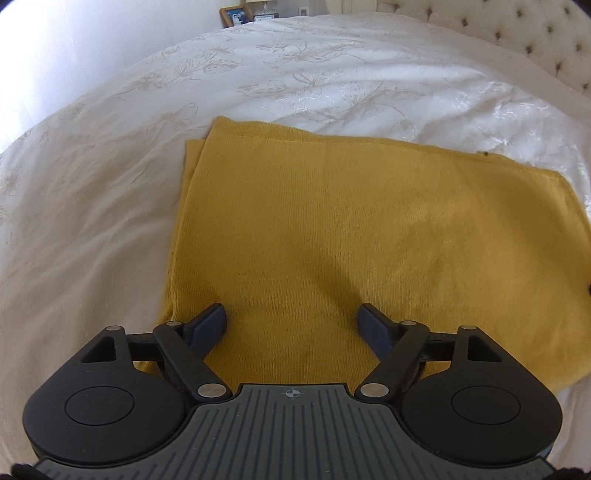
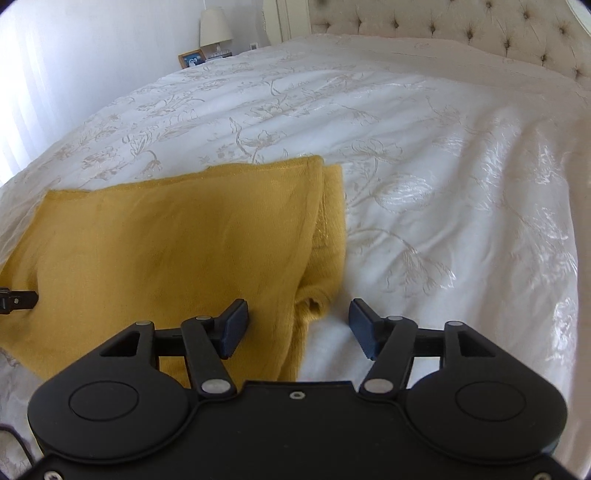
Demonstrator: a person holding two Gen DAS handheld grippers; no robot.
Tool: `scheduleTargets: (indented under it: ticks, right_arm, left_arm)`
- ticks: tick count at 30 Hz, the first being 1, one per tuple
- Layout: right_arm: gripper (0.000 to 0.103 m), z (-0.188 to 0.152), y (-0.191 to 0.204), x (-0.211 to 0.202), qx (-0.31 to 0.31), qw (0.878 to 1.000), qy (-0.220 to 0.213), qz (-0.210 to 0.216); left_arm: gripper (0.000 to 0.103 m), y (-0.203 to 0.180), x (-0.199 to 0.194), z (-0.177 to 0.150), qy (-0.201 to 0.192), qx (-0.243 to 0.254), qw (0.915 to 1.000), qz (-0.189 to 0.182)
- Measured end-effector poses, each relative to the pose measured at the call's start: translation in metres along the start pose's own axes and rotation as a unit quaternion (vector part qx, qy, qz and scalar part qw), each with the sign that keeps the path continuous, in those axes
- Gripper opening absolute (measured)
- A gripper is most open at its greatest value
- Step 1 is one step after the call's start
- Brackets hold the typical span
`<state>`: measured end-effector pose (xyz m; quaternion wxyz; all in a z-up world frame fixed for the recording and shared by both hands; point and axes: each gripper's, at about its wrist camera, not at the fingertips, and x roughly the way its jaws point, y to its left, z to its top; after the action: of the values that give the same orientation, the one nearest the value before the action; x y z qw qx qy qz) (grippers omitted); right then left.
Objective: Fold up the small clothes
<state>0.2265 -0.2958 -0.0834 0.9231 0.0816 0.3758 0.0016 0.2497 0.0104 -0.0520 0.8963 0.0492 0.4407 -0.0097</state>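
A mustard-yellow knit garment (image 1: 332, 236) lies folded flat on the white bedspread (image 1: 110, 192). My left gripper (image 1: 291, 317) is open and empty, just above the garment's near part, both fingers over the cloth. In the right wrist view the garment (image 2: 166, 240) fills the left half, with a folded layer along its right edge. My right gripper (image 2: 297, 314) is open and empty over the garment's near right corner: left finger over cloth, right finger over bedspread (image 2: 443, 184). The left gripper's fingertip (image 2: 22, 300) shows at the left edge of that view.
The bed has a white floral-embroidered cover and a tufted cream headboard (image 2: 461, 26) at the far right. A lamp (image 2: 215, 27) and a framed picture (image 2: 192, 58) stand on a nightstand beyond the bed. A bright curtain (image 2: 22, 92) hangs at the left.
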Motion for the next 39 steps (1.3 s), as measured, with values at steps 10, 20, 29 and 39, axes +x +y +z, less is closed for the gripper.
scheduleTargets:
  ticks: [10,20,29,39]
  right_arm:
    - [0.069,-0.02,-0.026,-0.022,0.055,0.998,0.016,-0.015]
    - [0.081,-0.028,-0.041,-0.019,0.099,0.995,0.016,-0.001]
    - [0.103,-0.037,-0.032,-0.012,0.07,0.997,0.003,0.018]
    - [0.103,-0.038,-0.031,-0.012,0.077,0.997,-0.005,0.016]
  left_arm:
    - [0.092,0.002,0.006,-0.011,-0.005,-0.005,0.9999,-0.011]
    - [0.096,-0.002,0.008,-0.018,-0.015,0.0,0.9999,-0.003]
    - [0.097,-0.003,0.008,-0.016,-0.007,-0.001,1.0,0.005]
    - [0.1,-0.005,0.013,-0.011,0.012,-0.005,0.9998,0.016]
